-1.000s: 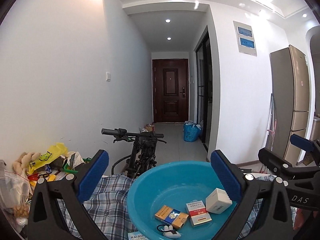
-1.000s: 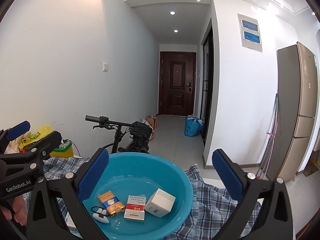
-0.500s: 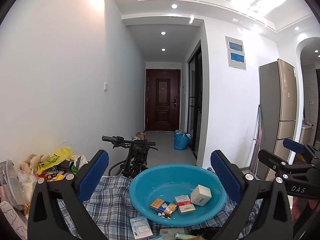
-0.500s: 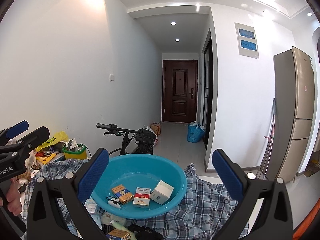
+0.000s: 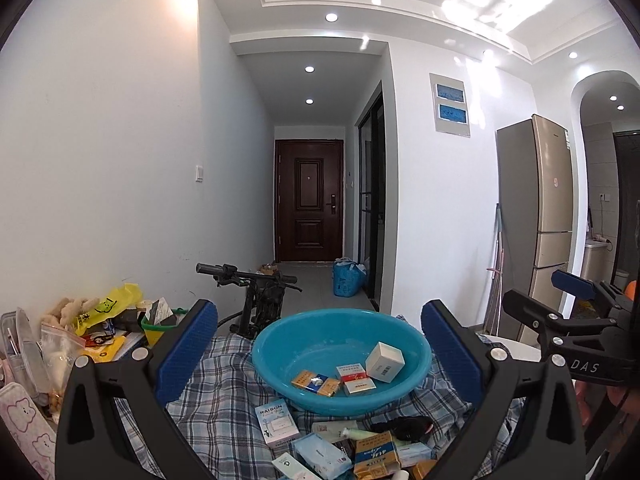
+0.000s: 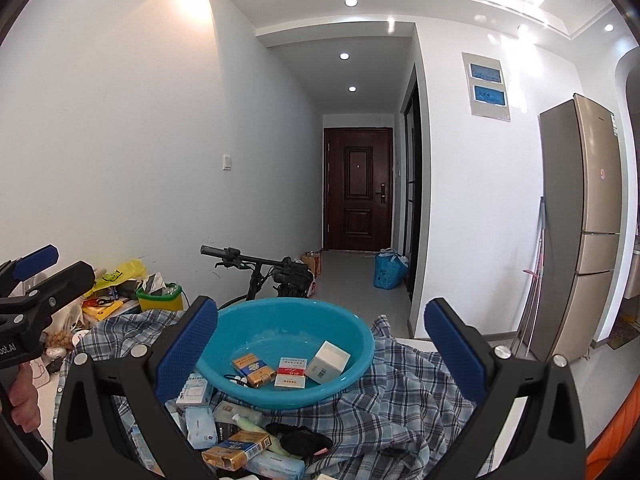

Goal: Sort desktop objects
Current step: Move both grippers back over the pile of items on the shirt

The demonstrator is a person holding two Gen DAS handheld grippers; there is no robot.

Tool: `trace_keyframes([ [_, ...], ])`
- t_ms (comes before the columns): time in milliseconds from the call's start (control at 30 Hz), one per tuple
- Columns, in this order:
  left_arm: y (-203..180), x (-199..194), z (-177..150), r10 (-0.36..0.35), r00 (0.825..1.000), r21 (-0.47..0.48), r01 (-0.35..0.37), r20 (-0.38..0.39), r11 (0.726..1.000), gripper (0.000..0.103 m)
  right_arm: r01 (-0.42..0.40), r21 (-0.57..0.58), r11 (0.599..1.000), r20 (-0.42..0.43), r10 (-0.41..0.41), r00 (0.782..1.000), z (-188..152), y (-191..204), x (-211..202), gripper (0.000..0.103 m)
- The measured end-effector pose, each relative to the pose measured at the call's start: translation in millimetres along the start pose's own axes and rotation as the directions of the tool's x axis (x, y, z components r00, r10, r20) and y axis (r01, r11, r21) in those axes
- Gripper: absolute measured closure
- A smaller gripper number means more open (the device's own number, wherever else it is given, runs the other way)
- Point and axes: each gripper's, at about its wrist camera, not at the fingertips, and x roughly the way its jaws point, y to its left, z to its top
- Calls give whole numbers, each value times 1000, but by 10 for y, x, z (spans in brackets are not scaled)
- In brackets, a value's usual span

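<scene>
A plaid cloth (image 5: 224, 408) is covering the counter. Both the left tongs (image 5: 318, 354) and right tongs (image 6: 320, 346) are hanging wide apart and empty, framing the blue basin (image 6: 288, 320) ahead. Small boxes (image 6: 234, 448), perhaps cigarette packs, are lying below, between the fingers.

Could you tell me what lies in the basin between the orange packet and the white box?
In the blue basin, a red-and-white packet lies flat between the orange packet and the white box; the right wrist view shows it best.
</scene>
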Motion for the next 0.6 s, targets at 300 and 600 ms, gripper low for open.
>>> trace_keyframes([
  [300, 44, -326, -632, 44, 999, -12, -44, -20, 999, 0, -9, 11, 1000, -55, 9, 998, -667, 156, -282, 0],
  [600, 0, -301, -946, 32, 997, -23, -34, -76, 999, 0, -9, 30, 1000, -64, 11, 998, -983, 154, -432, 0],
])
